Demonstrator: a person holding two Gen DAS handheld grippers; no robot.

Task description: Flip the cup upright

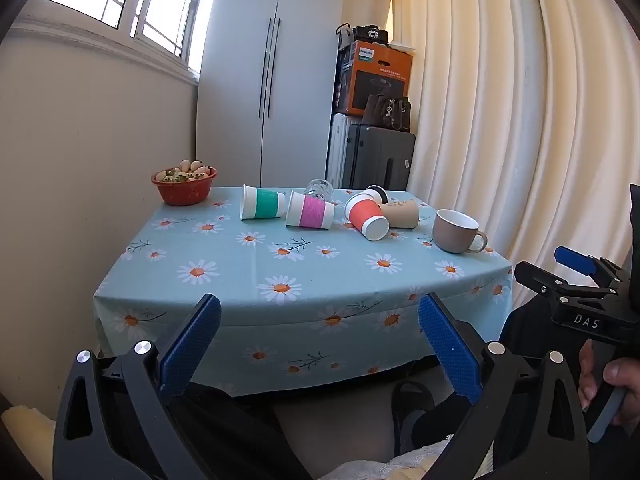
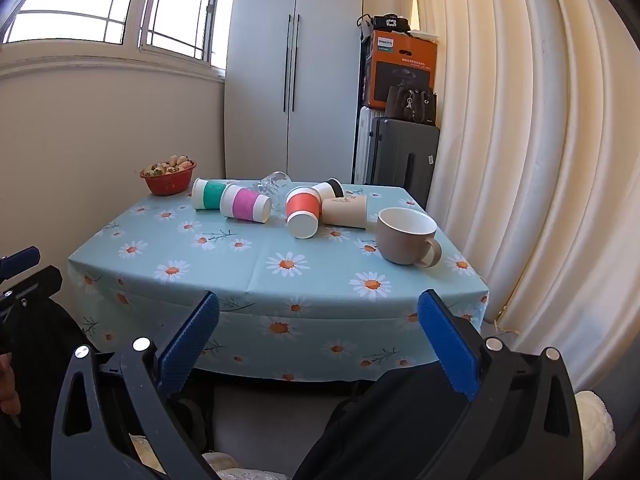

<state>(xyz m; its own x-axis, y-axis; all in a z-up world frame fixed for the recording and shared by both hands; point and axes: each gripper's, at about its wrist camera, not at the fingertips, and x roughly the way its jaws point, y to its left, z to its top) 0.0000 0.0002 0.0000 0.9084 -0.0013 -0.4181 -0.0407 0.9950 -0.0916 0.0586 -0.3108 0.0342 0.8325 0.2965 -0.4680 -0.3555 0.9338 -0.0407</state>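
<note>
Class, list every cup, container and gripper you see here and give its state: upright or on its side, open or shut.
Green cup: on its side.
Pink cup: on its side.
Orange cup: on its side.
Brown paper cup: on its side.
Glass: on its side.
Mug: upright.
Red bowl: upright, filled.
Left gripper: open, empty.
Right gripper: open, empty.

Home room: wardrobe [image 1: 256, 76], curtains [image 1: 500, 100], suitcases [image 1: 380, 156], daisy-cloth table [image 1: 280, 280].
</note>
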